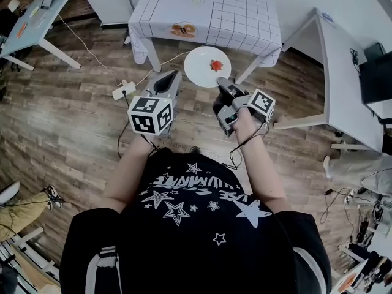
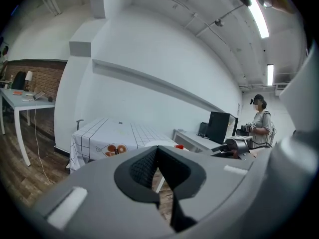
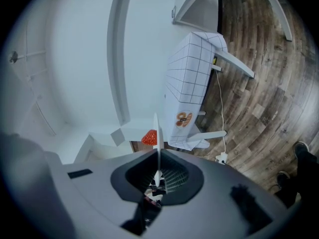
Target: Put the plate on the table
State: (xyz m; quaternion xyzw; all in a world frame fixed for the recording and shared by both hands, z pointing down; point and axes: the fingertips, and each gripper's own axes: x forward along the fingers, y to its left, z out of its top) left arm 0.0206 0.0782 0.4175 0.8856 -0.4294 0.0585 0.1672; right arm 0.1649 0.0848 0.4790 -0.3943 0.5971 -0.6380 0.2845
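My right gripper (image 1: 222, 83) is shut on the near rim of a round white plate (image 1: 207, 66) and holds it above the wooden floor, just short of the table. A small red piece of food (image 1: 215, 65) lies on the plate. In the right gripper view the plate (image 3: 156, 133) shows edge-on between the pads, with the red piece (image 3: 149, 137) beside it. The table (image 1: 208, 11) wears a white checked cloth and stands just beyond the plate. To the left of the plate my left gripper (image 1: 173, 75) is shut and holds nothing.
An orange-brown picture (image 1: 183, 30) marks the cloth's near edge. A white power strip (image 1: 123, 90) with a cable lies on the floor at the left. A white desk (image 1: 343, 72) with a black monitor (image 1: 375, 75) stands on the right. A person (image 2: 260, 121) stands far off.
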